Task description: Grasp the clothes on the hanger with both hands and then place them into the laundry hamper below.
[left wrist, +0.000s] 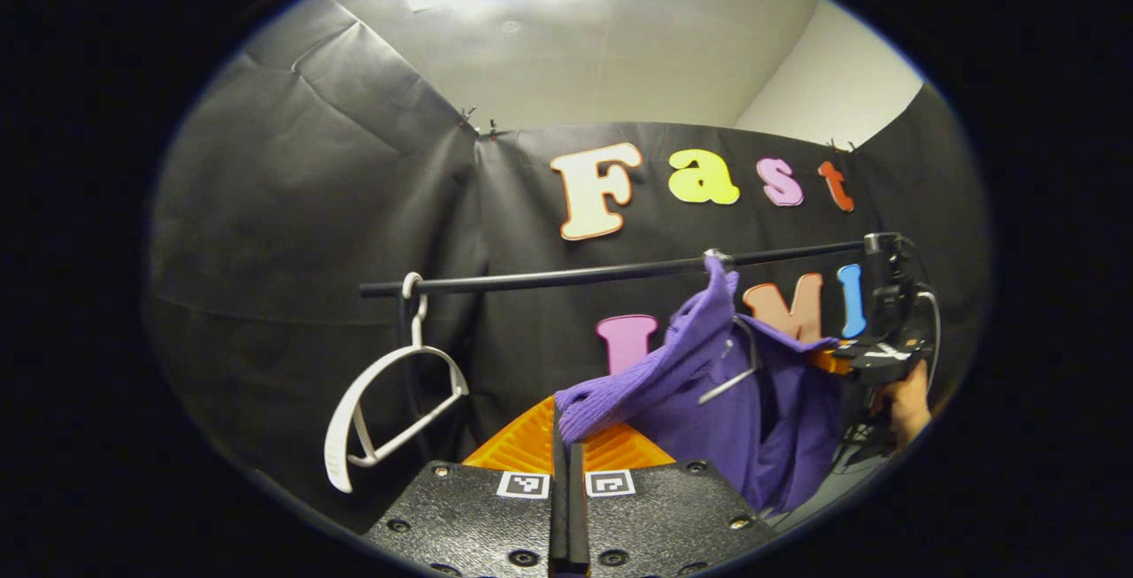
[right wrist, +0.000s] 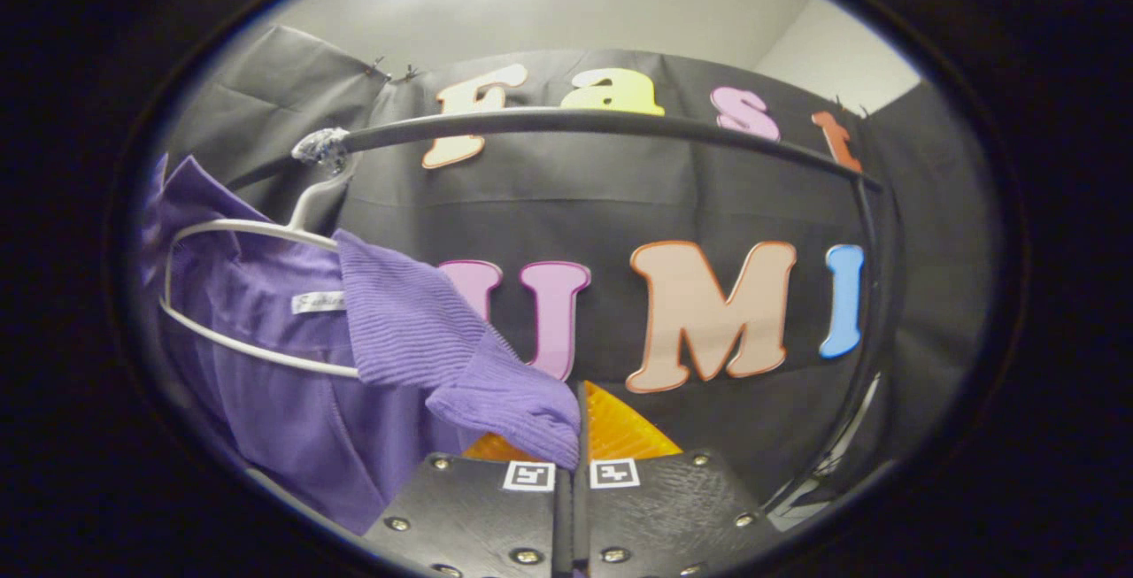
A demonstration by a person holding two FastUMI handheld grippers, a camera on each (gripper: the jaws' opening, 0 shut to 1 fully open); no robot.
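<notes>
Purple clothes [left wrist: 708, 383], a knitted top, hang from a hanger [left wrist: 730, 379] on a black rail [left wrist: 566, 277] that runs across the booth in front of us. In the left gripper view, our left gripper [left wrist: 566, 463] points forward and slightly up toward the rail, its two fingers pressed together with almost no gap. A ribbed sleeve end of the garment reaches down to the fingertips and is pinched between them, just left of the garment's main body. Farther along the rail to the left hangs an empty white hanger [left wrist: 381, 410], tilted, well apart from the garment. At the far right of the same view we see the other gripper [left wrist: 872, 357] held by a hand [left wrist: 907, 405], level with the garment's shoulder and touching its edge. In the right gripper view, our right gripper [right wrist: 571, 454] also points forward and upward, with the rail [right wrist: 566, 122] arching overhead. Its fingers are closed tight against each other, and a ribbed purple sleeve of the clothes [right wrist: 416, 330] drapes down from the left and is clamped at the fingertips. The body of the garment hangs to the left on its white hanger [right wrist: 248, 233], whose hook [right wrist: 323, 153] is over the rail. Both sleeves are stretched away from the hanging garment toward the grippers.
</notes>
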